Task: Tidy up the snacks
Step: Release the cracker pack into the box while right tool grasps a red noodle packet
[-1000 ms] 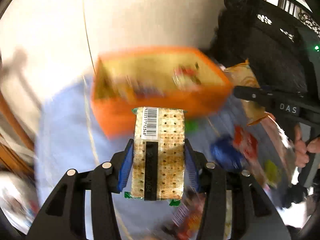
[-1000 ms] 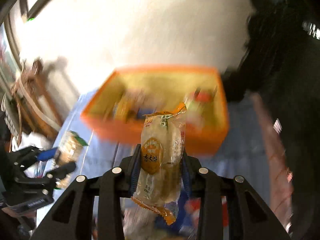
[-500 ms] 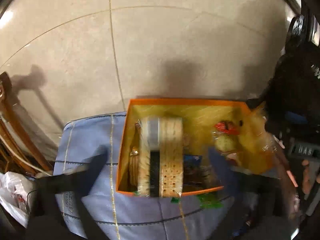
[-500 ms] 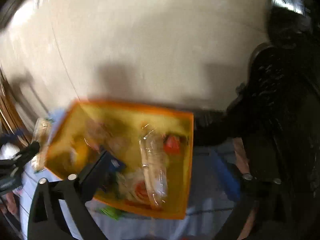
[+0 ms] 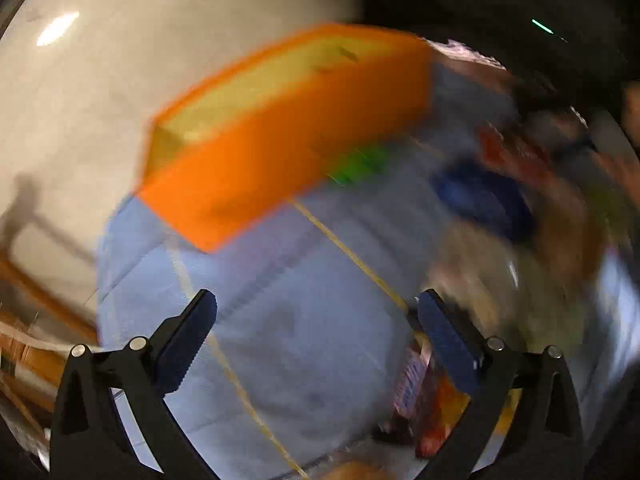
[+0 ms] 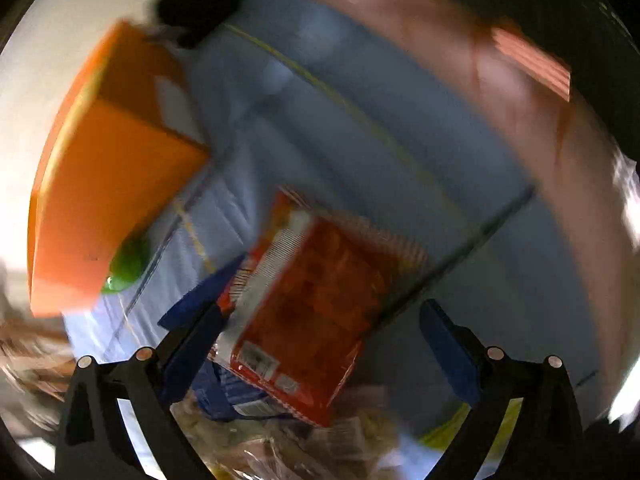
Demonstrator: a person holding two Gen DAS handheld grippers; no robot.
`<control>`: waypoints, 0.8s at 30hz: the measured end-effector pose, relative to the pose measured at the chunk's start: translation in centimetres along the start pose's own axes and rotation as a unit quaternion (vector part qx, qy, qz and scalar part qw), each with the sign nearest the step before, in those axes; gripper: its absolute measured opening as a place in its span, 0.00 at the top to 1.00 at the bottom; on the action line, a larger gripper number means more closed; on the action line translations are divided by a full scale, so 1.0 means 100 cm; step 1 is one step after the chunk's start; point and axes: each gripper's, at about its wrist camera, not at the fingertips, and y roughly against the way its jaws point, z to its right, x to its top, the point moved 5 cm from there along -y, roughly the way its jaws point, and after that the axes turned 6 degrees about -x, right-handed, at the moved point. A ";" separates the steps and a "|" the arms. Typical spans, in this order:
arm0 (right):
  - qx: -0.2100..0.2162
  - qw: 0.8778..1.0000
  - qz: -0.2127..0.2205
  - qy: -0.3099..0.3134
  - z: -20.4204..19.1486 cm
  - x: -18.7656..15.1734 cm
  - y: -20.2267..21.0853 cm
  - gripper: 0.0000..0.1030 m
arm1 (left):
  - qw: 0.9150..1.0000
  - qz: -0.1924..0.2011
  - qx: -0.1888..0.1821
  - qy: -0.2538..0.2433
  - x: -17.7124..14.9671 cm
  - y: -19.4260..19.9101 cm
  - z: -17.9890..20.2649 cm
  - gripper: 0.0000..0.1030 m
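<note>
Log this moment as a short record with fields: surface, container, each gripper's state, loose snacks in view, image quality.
surface: light blue cloth with thin yellow lines
container: orange box, yellowish inside, contents not visible from this angle
left gripper: open, nothing between the jaws, over bare cloth
right gripper: open, jaws either side of a red packet lying below, pads not pressing on it
loose snacks: red packet overlapping a dark blue packet; a green item by the box's corner
image quality: strong motion blur in both views
</note>
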 end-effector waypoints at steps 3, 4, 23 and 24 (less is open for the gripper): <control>0.009 0.999 -0.008 -0.032 -0.002 0.003 -0.004 0.03 | 0.998 -0.017 -0.045 -0.034 -0.019 -0.015 0.011 0.04; -0.001 0.999 -0.014 -0.029 -0.005 0.005 -0.009 0.03 | 0.998 -0.024 -0.049 -0.042 -0.024 -0.021 0.013 0.04; 0.034 0.998 0.049 0.005 0.005 -0.021 0.052 0.35 | 0.985 -0.074 -0.145 0.058 -0.028 -0.036 0.006 0.83; 0.034 0.997 0.062 0.016 -0.001 -0.019 0.057 0.35 | 0.983 -0.071 -0.148 0.085 -0.026 -0.031 -0.002 0.83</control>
